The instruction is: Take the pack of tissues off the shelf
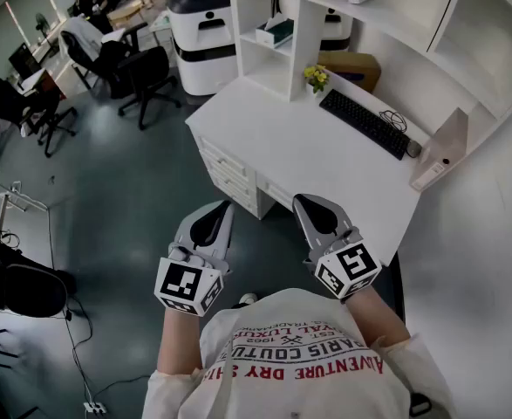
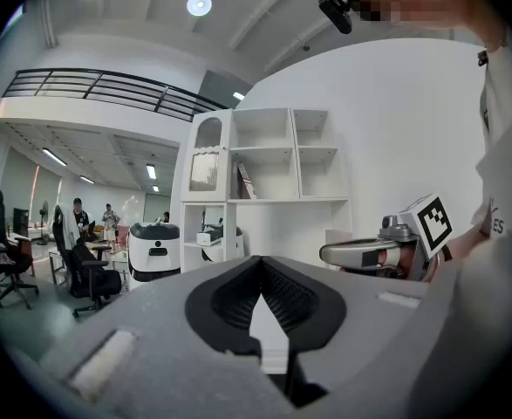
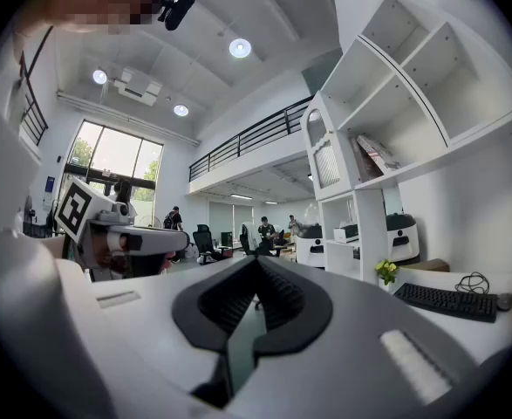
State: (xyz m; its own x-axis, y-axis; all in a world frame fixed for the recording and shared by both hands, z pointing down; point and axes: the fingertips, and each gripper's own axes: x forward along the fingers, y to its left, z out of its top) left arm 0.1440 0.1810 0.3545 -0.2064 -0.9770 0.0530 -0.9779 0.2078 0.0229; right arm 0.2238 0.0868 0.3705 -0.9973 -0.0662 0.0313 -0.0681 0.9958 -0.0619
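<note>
The left claw (image 1: pixel 226 205) and the right claw (image 1: pixel 300 198) hang side by side near the front edge of the bench (image 1: pixel 325 160). Each has its jaws together with nothing between them. The pack of tissues (image 1: pixel 277 31) lies in an open compartment of the shelf (image 1: pixel 306 24), at the bench's far left corner. It is well apart from both claws. A keyboard (image 1: pixel 365 122) lies along the back edge.
</note>
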